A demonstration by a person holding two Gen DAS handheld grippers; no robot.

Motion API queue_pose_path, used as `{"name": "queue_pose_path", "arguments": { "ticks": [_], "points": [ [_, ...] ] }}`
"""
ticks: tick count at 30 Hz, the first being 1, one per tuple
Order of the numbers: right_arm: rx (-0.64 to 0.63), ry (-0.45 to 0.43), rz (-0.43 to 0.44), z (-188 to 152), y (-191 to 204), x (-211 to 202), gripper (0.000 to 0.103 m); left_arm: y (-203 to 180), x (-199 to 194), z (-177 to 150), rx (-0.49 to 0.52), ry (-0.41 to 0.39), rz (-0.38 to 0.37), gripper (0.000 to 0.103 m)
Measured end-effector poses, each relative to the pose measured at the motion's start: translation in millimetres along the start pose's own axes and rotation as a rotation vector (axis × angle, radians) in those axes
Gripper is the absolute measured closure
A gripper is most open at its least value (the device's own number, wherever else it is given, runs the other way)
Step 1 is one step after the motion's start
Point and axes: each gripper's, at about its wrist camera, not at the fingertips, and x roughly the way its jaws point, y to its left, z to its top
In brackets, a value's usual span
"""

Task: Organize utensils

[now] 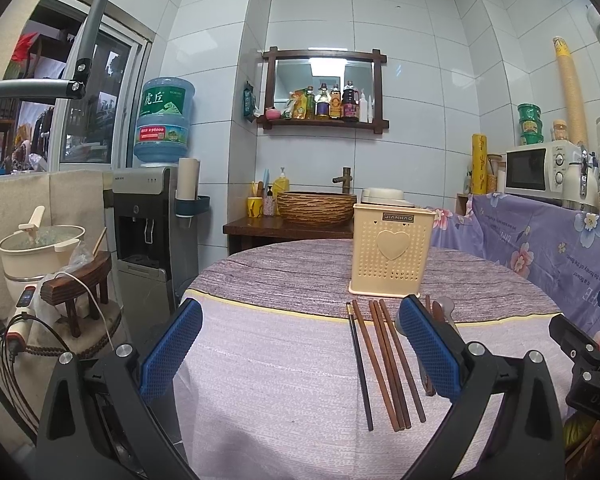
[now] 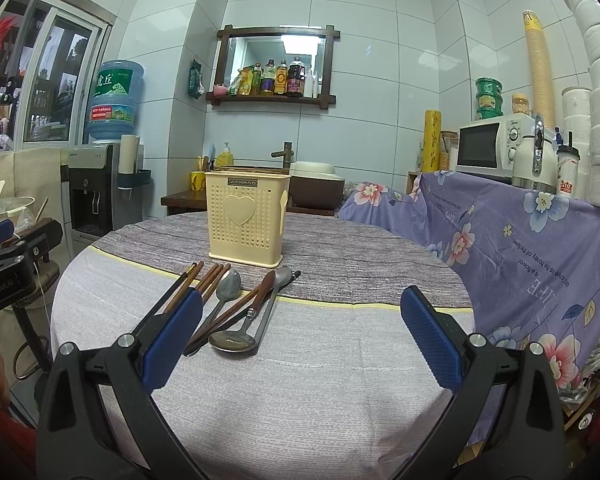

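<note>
A cream perforated utensil holder [image 1: 390, 254] with a heart on its front stands upright on the round table; it also shows in the right wrist view [image 2: 246, 220]. In front of it lie several brown and black chopsticks [image 1: 384, 360] and, partly hidden by my left gripper's right finger, spoons [image 1: 444, 308]. In the right wrist view the chopsticks [image 2: 204, 280], two metal spoons [image 2: 228, 284] and a wood-handled ladle [image 2: 236, 338] lie side by side. My left gripper [image 1: 300, 332] is open and empty above the table. My right gripper [image 2: 302, 320] is open and empty, right of the utensils.
The round table [image 1: 280, 380] has a pale cloth in front and a grey striped cloth [image 1: 280, 272] behind. A floral-covered counter [image 2: 520, 240] with a microwave [image 2: 488, 146] stands at right. A water dispenser [image 1: 144, 220] and a pot [image 1: 36, 248] stand at left.
</note>
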Motion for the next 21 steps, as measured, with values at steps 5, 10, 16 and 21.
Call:
{"name": "queue_pose_path", "arguments": {
  "ticks": [5, 10, 16, 21],
  "points": [
    [0.001, 0.003, 0.000, -0.9, 0.1, 0.9, 0.005, -1.7, 0.4, -0.5, 0.000, 0.002, 0.001, 0.005],
    [0.001, 0.004, 0.001, -1.4, 0.2, 1.5, 0.005, -2.2, 0.9, -1.8, -0.001, 0.006, 0.002, 0.005],
    [0.002, 0.006, 0.001, -2.0, -0.2, 2.5, 0.005, -2.1, 1.4, -1.4, -0.001, 0.008, 0.002, 0.005],
    [0.002, 0.006, 0.001, -2.2, -0.2, 2.6, 0.005, -2.8, 1.6, -1.4, 0.000, 0.011, 0.002, 0.005]
  ]
}}
